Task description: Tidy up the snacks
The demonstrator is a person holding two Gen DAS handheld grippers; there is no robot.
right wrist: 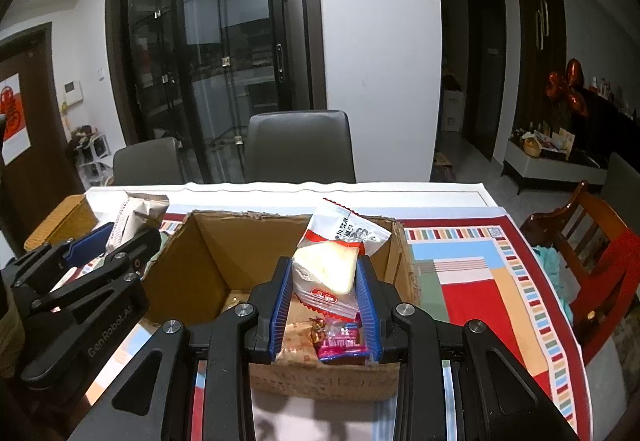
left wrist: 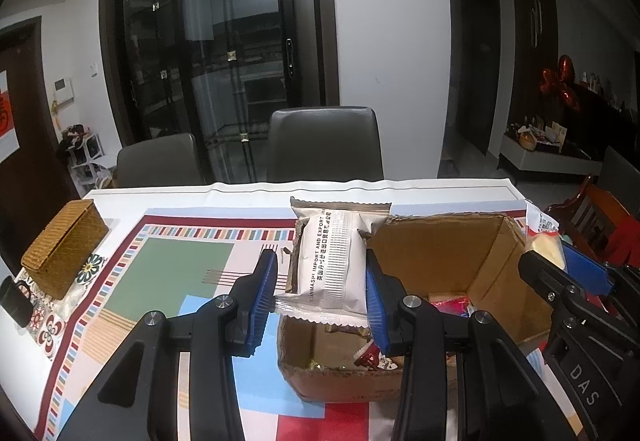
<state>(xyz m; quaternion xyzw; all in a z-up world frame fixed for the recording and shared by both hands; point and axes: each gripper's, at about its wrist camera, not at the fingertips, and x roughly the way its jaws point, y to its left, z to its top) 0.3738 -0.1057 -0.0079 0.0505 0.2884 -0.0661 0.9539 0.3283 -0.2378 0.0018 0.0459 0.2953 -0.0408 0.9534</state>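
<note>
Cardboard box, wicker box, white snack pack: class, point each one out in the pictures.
Cardboard box [right wrist: 192, 265]: right wrist view, inner left wall.
Wicker box [left wrist: 64, 245]: left wrist view, front side.
White snack pack [left wrist: 332, 257]: left wrist view, printed middle.

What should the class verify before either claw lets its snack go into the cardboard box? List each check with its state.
1. Left claw grips the white packet: ok.
2. Right claw grips the clear-wrapped cake: ok.
3. Box open at the top: ok.
4. Cake above the box opening: ok.
5. White packet fully above the opening: cannot tell; it sits at the box's left edge.
6. Room left inside the box: ok, bare floor shows.
</note>
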